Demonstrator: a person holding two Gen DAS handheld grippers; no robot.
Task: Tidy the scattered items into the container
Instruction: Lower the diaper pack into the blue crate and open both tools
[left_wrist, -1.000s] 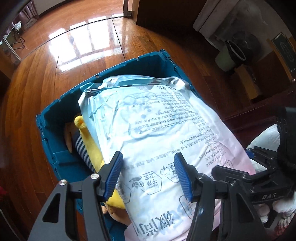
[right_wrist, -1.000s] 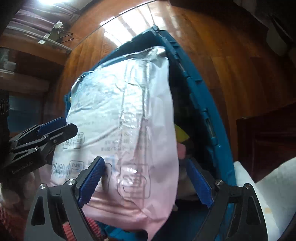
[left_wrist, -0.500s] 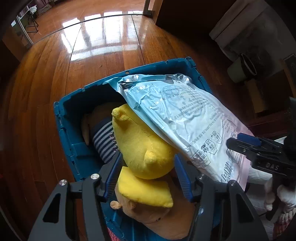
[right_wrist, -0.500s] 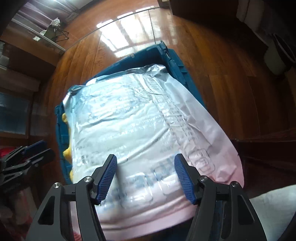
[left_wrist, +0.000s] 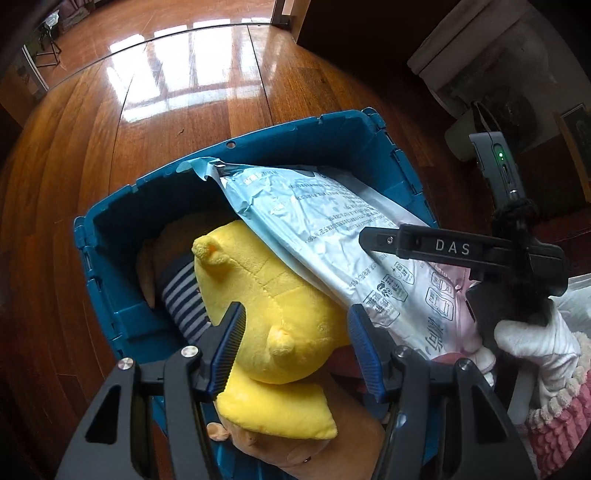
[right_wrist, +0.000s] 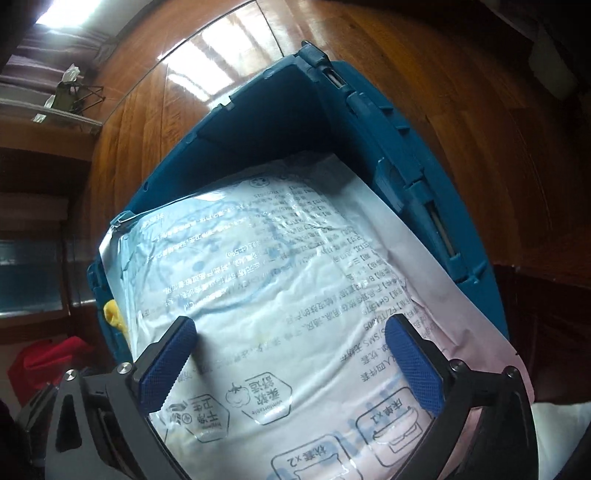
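Note:
A blue plastic container (left_wrist: 332, 147) stands on the wooden floor. Inside lie a yellow plush toy (left_wrist: 280, 306), a striped plush (left_wrist: 181, 295) and a brown plush (left_wrist: 332, 443). A large pale printed plastic package (left_wrist: 332, 214) leans along the container's right side, partly on the yellow plush. My left gripper (left_wrist: 297, 332) is open, its fingers straddling the yellow plush from above. My right gripper (right_wrist: 291, 332) is wide open over the package (right_wrist: 277, 277), near its lower end. One of its fingers (left_wrist: 391, 240) shows in the left wrist view. The container's wall (right_wrist: 406, 158) rises behind the package.
A gloved hand (left_wrist: 535, 339) holds the right gripper. Beside it lies a pink and white knitted item (left_wrist: 554, 424). A white bin (left_wrist: 461, 136) and dark furniture stand at the right. Something red (right_wrist: 44, 362) lies left of the container. Bare wooden floor (left_wrist: 147, 92) stretches beyond.
The package has sunk from above the container down into its right side, uncovering the plush toys. My left gripper has come off it to the left. The right gripper's jaws stay wide.

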